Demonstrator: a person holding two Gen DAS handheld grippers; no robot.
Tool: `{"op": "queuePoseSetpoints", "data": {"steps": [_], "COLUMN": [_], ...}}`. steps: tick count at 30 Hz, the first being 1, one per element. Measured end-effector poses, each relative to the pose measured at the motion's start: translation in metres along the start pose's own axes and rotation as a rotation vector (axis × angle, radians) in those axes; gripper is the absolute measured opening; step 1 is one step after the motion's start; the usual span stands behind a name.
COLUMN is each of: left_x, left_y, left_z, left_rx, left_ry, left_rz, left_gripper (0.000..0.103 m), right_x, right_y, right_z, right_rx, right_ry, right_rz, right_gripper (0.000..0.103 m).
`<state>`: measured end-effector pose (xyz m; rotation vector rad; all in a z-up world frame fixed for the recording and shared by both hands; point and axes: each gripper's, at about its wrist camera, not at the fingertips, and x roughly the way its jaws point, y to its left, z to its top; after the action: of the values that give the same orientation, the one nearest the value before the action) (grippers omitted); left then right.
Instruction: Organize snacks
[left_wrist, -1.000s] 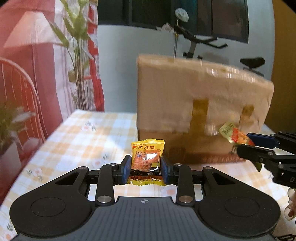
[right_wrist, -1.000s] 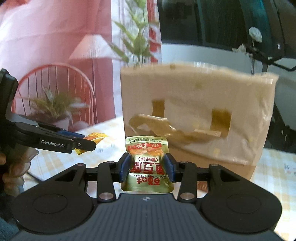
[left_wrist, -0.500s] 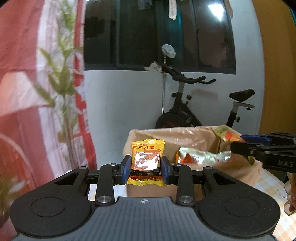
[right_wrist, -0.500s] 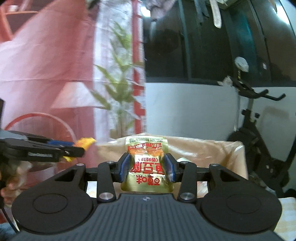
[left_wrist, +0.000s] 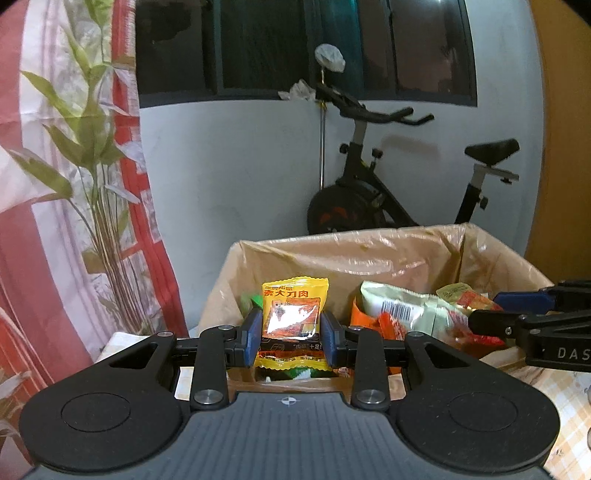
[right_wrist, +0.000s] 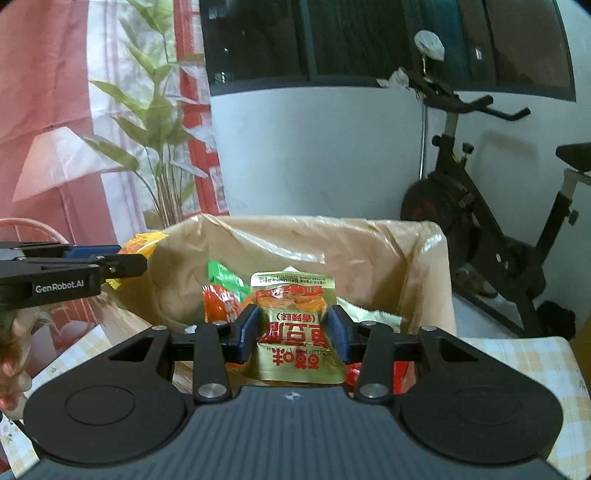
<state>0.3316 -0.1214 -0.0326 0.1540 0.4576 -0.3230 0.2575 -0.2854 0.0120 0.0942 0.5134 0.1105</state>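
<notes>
A plastic-lined cardboard box (left_wrist: 369, 254) stands on the checked tablecloth (right_wrist: 517, 354), already holding a jumble of snack packs (left_wrist: 399, 306). Both grippers hover at its near rim. The left gripper (left_wrist: 291, 334) is closed on a yellow snack packet (left_wrist: 293, 317), pinched across its middle; the right gripper (right_wrist: 291, 332) is likewise clamped on a gold snack pouch (right_wrist: 295, 332), upside down. Both packs look light, soft and crinkly, with slick film, so I'd say a grip across the flat body, as here, suits them best; squeezing hard might crush the contents.
</notes>
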Motion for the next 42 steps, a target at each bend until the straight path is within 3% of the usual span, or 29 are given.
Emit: {"op": "queuePoseSetpoints", "data": {"steps": [5,9,13,16,23,35,42], "left_x": [0.007,0.004,-0.009,-0.021,-0.061,-0.135,-0.182], "left_y": [0.0,0.003,0.005,0.005,0.001,0.01,0.003], "left_z": [-0.004,-0.005,-0.004,-0.003,-0.003,-0.015,-0.026], "left_rx": [0.013,-0.001,-0.002,0.0,0.039,-0.068,-0.038], "left_ry": [0.036,0.034,0.012,-0.002,-0.058,-0.11,-0.121], "left_rz": [-0.022,-0.032,-0.052,-0.051,-0.033,-0.013,0.089], "left_gripper": [0.037,0.067,0.075,0.085,0.089,0.094,0.094], "right_x": [0.001,0.001,-0.003,-0.009,-0.035,-0.098,-0.136], "right_y": [0.001,0.002,0.003,0.004,0.008,0.038,0.061], "right_z": [-0.001,-0.002,-0.001,-0.001,-0.002,-0.004,-0.019], "right_rx": [0.0,-0.004,-0.006,-0.005,0.045,0.021,0.035], "right_ry": [0.021,0.035,0.038,0.039,0.004,-0.092,-0.101], "right_rz": [-0.014,-0.028,-0.048,-0.064,-0.081,-0.129,-0.154], "right_gripper": [0.044,0.045,0.045,0.055,0.096,0.103,0.103]}}
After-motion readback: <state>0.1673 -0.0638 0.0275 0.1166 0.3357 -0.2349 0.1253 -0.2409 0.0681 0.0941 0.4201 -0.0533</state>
